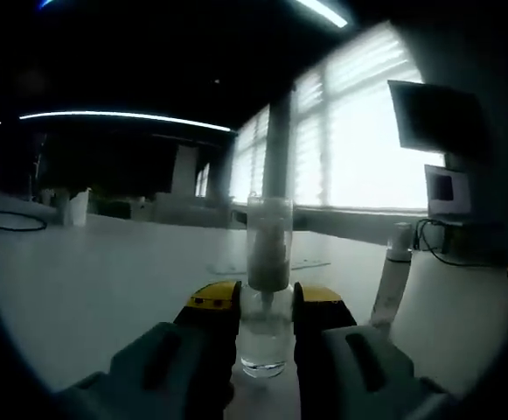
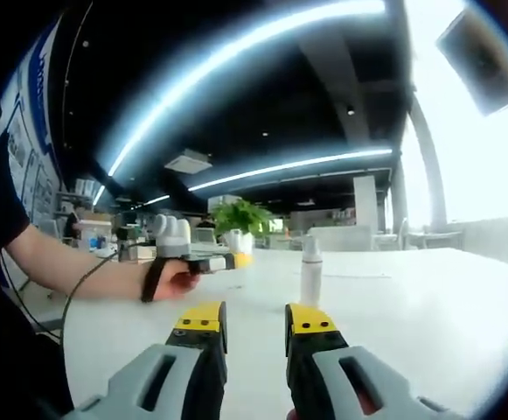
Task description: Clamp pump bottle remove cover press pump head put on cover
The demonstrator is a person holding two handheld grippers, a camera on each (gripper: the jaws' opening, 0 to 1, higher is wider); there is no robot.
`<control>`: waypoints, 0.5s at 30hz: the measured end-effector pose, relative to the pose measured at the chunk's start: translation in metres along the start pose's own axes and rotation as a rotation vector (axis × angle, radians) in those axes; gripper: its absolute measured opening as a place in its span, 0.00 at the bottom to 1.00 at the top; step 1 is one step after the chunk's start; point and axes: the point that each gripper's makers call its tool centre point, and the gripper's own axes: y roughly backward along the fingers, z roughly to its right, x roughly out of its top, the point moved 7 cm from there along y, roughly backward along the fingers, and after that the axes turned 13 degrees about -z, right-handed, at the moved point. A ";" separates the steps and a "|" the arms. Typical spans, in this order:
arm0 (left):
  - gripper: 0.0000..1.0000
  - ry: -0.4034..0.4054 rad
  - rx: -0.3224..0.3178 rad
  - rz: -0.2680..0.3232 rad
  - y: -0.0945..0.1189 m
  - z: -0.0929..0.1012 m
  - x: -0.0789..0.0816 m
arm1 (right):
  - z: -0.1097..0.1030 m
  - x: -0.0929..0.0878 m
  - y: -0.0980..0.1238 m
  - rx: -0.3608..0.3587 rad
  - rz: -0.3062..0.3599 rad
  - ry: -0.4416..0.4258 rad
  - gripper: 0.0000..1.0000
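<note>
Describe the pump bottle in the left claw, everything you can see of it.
The pump bottle stands upright on the white table, held between the left claw's yellow-tipped fingers. Its lower body looks clear, the base resting on the tabletop. A clear cover still sits over the top, the pump head dimly visible inside.

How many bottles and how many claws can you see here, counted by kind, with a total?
Clear pump bottle, between the left claw's jaws: 1
White bottle, standing free: 1
Claws, the left claw and the right claw: 2
Total: 4
</note>
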 end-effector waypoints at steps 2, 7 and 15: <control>0.15 -0.015 -0.001 0.010 0.001 0.002 0.003 | 0.000 0.000 0.000 0.000 0.001 -0.001 0.21; 0.15 -0.052 -0.009 -0.041 -0.006 0.005 -0.006 | 0.000 0.000 0.000 -0.001 0.001 0.001 0.21; 0.15 -0.046 -0.017 -0.033 -0.004 0.007 -0.007 | 0.001 0.001 0.002 -0.013 0.014 0.000 0.19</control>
